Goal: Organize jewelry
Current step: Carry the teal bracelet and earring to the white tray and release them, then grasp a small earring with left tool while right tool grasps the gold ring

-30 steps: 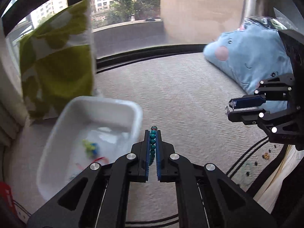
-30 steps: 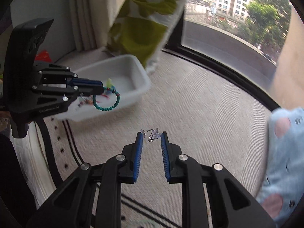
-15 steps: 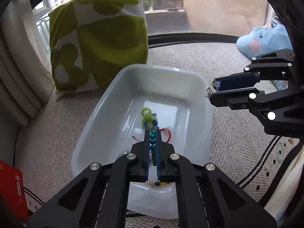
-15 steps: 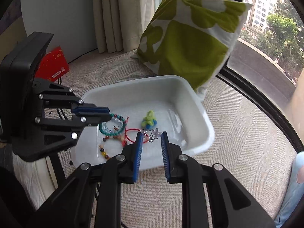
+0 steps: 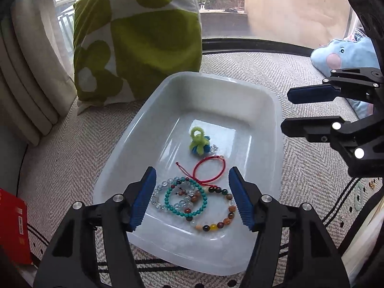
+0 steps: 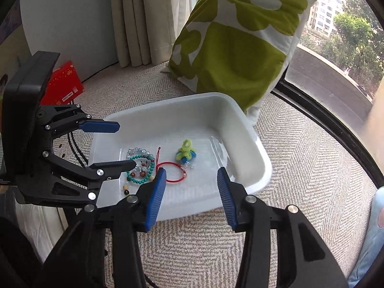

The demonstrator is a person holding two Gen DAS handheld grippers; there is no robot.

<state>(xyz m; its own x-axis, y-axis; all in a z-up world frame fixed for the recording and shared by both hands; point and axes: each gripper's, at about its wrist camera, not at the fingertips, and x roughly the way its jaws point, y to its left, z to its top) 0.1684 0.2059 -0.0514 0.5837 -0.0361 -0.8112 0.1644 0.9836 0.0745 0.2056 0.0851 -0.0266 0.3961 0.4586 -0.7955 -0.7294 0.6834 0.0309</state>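
A white plastic tub (image 5: 273, 110) (image 6: 254, 144) sits on the woven mat. Inside lie a turquoise bead bracelet (image 5: 204, 204) (image 6: 151, 170), a clear bead bracelet (image 5: 158, 189), a mixed-colour bead bracelet (image 5: 225, 218), a red cord bracelet (image 5: 211, 168) (image 6: 175, 172), a green and blue pipe-cleaner piece (image 5: 199, 141) (image 6: 186, 152) and a small silver piece (image 5: 214, 147) (image 6: 189, 165). My left gripper (image 5: 192, 194) (image 6: 112, 144) is open and empty over the tub's near end. My right gripper (image 6: 192, 192) (image 5: 288, 110) is open and empty by the tub's right rim.
A green and white cushion (image 5: 136, 38) (image 6: 237, 43) leans behind the tub by the window. A red box (image 5: 12, 228) (image 6: 62, 84) lies at the left. A blue plush toy (image 5: 340, 55) lies at the right. Small jewelry bits (image 5: 357, 196) lie on a striped cloth.
Both grippers have opened. The turquoise bracelet dropped from the left gripper and the silver piece from the right into the tub. Both grippers moved over the tub during the last second.
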